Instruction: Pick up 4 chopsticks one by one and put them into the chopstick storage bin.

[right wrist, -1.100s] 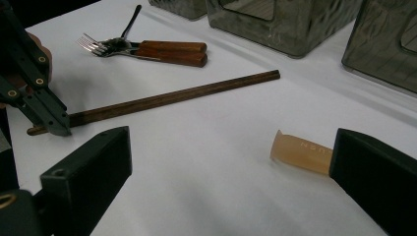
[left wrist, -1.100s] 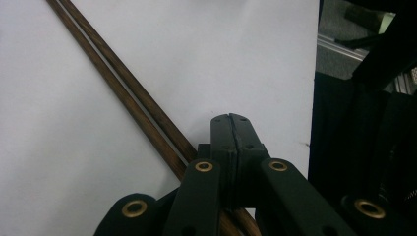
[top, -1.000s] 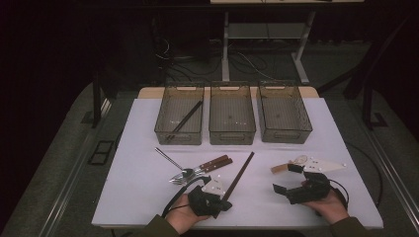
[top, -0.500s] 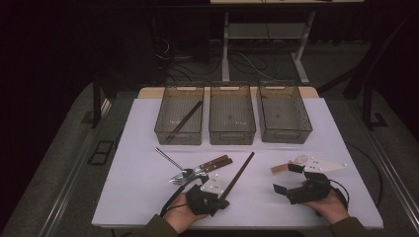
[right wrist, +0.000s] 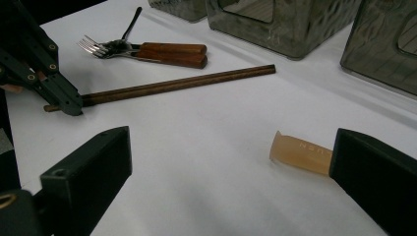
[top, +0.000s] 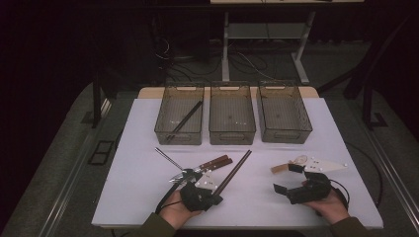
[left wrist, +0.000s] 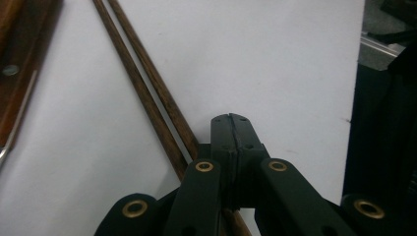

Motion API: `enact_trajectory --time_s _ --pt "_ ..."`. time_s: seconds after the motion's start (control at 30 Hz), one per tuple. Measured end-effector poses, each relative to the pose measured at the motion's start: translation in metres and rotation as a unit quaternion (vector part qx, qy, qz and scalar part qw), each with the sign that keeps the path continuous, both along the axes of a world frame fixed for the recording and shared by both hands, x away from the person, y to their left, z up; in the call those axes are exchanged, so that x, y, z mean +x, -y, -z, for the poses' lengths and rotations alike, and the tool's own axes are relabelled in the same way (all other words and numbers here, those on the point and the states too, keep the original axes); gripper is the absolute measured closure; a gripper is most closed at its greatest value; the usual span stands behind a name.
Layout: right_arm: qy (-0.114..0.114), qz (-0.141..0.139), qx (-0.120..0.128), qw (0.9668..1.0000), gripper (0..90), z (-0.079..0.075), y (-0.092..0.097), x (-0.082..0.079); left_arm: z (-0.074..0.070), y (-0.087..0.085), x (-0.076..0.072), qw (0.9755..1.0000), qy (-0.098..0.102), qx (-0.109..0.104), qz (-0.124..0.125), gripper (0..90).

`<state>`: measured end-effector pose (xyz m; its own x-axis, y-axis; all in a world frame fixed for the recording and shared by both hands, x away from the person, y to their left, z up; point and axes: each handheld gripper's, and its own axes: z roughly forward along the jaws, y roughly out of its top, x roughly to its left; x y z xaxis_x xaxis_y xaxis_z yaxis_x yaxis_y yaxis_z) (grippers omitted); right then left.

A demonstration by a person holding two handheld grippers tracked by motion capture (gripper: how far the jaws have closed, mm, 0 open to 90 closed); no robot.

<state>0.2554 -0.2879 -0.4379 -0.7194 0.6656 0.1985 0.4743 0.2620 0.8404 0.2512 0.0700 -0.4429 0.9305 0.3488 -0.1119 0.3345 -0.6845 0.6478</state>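
Left gripper (top: 216, 198), lower centre of high view, jaws closed on near end of the chopsticks (top: 233, 171). Their long axis runs up-right toward the middle bin (top: 232, 134). Right gripper (top: 285, 179) open, idle, lower right, farther off.

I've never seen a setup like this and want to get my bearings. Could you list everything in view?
Clear smoky plastic bins: three, grey-tinted, in a row at the table's far side.
Dark chopsticks in the left bin: one pair, lying diagonally inside.
Brown wooden chopsticks: one pair, on the white table, near end pinched by the left gripper.
Wood-handled cutlery: knives beside a silver fork, left of centre.
Thin metal rod: one, beside the fork.
Translucent tan handle: one, near the right gripper; white utensils lie beside it.
Left gripper: black, jaws shut on the wooden chopsticks.
Right gripper: black, jaws open.
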Motion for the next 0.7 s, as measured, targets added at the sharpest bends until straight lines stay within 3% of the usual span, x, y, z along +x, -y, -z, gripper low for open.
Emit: enact_trajectory --time_s 0.1,0.17,0.3,0.33,0.37,0.7 --pt "0.001 0.0 0.0 1.0 2.4 0.0 0.0 0.0 -0.001 -0.003 0.001 1.0 0.002 0.005 -0.006 89.8" --pt "0.001 0.0 0.0 1.0 2.4 0.0 0.0 0.0 0.0 -0.003 0.0 0.9998 -0.002 -0.004 -0.02 89.8" --pt "0.0 0.001 0.0 1.0 2.4 0.0 0.0 0.0 -0.001 -0.007 0.003 0.9998 0.007 0.011 -0.015 89.8" --pt "0.0 0.001 0.001 1.0 2.4 0.0 0.0 0.0 0.0 -0.006 0.002 0.9996 0.004 0.001 -0.029 89.8" --pt "0.0 0.001 0.001 1.0 2.4 0.0 0.0 0.0 -0.002 -0.008 0.003 0.9997 0.007 0.012 -0.019 89.8" --pt "0.0 0.002 0.002 1.0 2.4 0.0 0.001 0.0 -0.003 -0.016 0.008 0.9995 0.006 0.017 -0.027 89.8"
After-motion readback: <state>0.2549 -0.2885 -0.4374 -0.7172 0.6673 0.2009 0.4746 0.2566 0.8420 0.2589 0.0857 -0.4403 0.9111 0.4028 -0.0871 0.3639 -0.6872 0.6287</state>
